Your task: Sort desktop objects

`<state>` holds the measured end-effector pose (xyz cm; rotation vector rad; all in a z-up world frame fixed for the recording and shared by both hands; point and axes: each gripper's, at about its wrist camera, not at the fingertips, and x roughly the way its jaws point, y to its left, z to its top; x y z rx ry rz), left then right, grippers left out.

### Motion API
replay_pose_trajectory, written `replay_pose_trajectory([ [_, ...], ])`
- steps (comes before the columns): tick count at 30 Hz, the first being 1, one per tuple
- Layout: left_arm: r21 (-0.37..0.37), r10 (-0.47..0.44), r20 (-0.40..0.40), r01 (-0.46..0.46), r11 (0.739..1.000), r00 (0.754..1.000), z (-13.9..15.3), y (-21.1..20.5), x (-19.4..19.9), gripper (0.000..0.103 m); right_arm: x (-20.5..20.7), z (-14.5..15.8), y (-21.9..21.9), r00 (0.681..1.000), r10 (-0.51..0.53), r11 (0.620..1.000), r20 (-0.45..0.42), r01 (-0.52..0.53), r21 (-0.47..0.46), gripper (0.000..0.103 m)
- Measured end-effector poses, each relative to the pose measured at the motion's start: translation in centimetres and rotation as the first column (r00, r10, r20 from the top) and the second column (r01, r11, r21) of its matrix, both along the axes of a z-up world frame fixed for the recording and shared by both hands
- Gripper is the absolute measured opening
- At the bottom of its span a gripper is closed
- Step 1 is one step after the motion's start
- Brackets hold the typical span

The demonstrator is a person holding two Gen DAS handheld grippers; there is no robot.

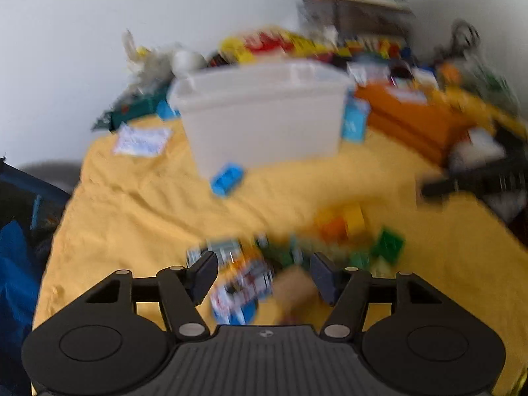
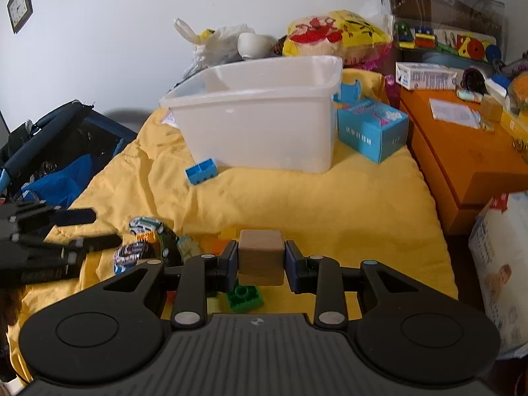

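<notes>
1. Grippers first: your right gripper (image 2: 260, 257) is clamping a wooden block (image 2: 261, 255) between its pads, one pad pressing on each side face, and the block is sitting level above the yellow cloth (image 2: 330, 198).
2. Your left gripper (image 1: 264, 274) is standing with its jaws well apart and nothing pinched between them; the left wrist view is heavily blurred, so fine detail there is hard to read.
3. You are hovering that left gripper over a cluster of toy cars (image 1: 241, 280); in the right wrist view the same cars (image 2: 148, 241) are lying just beside the left gripper's dark fingers (image 2: 82, 227), apart from them.
4. You are keeping the block directly over a green brick (image 2: 246, 297), which is lying on the cloth under the right gripper, with orange and yellow bricks (image 2: 227, 234) peeking out just behind the fingers.
5. A white plastic bin (image 2: 264, 125) is standing upright at the far side of the cloth, open at the top.
6. A blue brick (image 2: 201, 171) is lying on the cloth, leaning against the bin's front left corner.
7. A teal carton (image 2: 373, 128) is resting beside the bin's right wall, and an orange box (image 2: 462, 158) is sitting further right, well apart from the block you are holding.
</notes>
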<state>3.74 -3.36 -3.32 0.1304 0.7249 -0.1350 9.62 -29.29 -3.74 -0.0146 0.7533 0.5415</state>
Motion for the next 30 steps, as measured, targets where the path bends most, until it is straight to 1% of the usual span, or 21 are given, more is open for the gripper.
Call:
replay_pose_trajectory([
  [4, -0.010, 0.007, -0.095, -0.008, 1.000, 0.995, -2.4, -1.1, -1.1, 0.066, -0.3, -0.5, -0.3, 1.000, -0.006, 1.000, -0.019, 0.006, -0.005, 0.033],
  [6, 0.020, 0.005, -0.126, -0.002, 1.000, 0.992, -3.8, -2.3, -1.3, 0.065, -0.5, -0.5, -0.4, 1.000, -0.006, 1.000, -0.019, 0.006, -0.007, 0.033],
  [8, 0.048, 0.006, -0.146, 0.001, 0.999, 0.989, -5.2, -3.0, -1.4, 0.064, -0.6, -0.5, -0.4, 1.000, -0.006, 1.000, -0.020, 0.006, -0.008, 0.033],
  [9, 0.047, 0.020, -0.118, -0.014, 0.999, 0.993, -5.5, -3.1, -1.5, 0.064, -0.7, -0.5, -0.3, 1.000, -0.006, 1.000, -0.020, 0.006, -0.008, 0.033],
  [10, 0.049, 0.031, -0.111, -0.026, 0.998, 0.993, -5.6, -3.2, -1.5, 0.064, -0.7, -0.5, -0.3, 1.000, -0.005, 1.000, -0.018, 0.005, -0.008, 0.033],
  [11, 0.044, 0.034, -0.106, -0.029, 0.999, 0.994, -5.6, -3.3, -1.3, 0.056, -0.8, -0.4, -0.3, 1.000, -0.003, 1.000, -0.016, 0.003, -0.009, 0.033],
  [12, 0.042, 0.032, -0.099, -0.028, 0.999, 0.995, -5.5, -3.3, -1.2, 0.040, -0.9, -0.3, -0.3, 1.000, 0.000, 1.000, -0.012, 0.000, -0.010, 0.033],
  [14, 0.046, 0.017, -0.093, -0.013, 0.999, 0.996, -5.3, -3.2, -1.0, 0.034, -1.1, -0.3, -0.3, 1.000, 0.003, 1.000, -0.008, -0.003, -0.013, 0.033],
  [17, 0.041, 0.017, -0.091, -0.014, 0.999, 0.996, -5.2, -2.8, -1.2, 0.033, -1.2, -0.5, -0.5, 1.000, -0.003, 1.000, -0.012, 0.003, -0.017, 0.033],
  [22, 0.045, 0.061, -0.068, -0.058, 0.997, 0.996, -4.7, -1.7, -1.7, 0.033, -1.1, -1.2, -0.8, 1.000, -0.007, 1.000, -0.028, 0.006, -0.022, 0.033],
  [24, 0.044, 0.068, -0.054, -0.066, 0.997, 0.996, -4.0, -1.4, -1.7, 0.033, -1.0, -1.5, -0.9, 0.999, -0.007, 1.000, -0.035, 0.007, -0.021, 0.033],
  [26, 0.039, 0.074, -0.029, -0.073, 0.997, 0.997, -2.7, -1.1, -1.6, 0.033, -1.1, -1.3, -0.7, 1.000, -0.004, 1.000, -0.027, 0.003, -0.015, 0.033],
  [30, 0.012, 0.089, 0.057, -0.090, 0.996, 0.994, 1.5, -0.7, -0.2, 0.033, -0.5, 0.1, -0.1, 1.000, 0.007, 1.000, -0.004, -0.007, 0.013, 0.033],
])
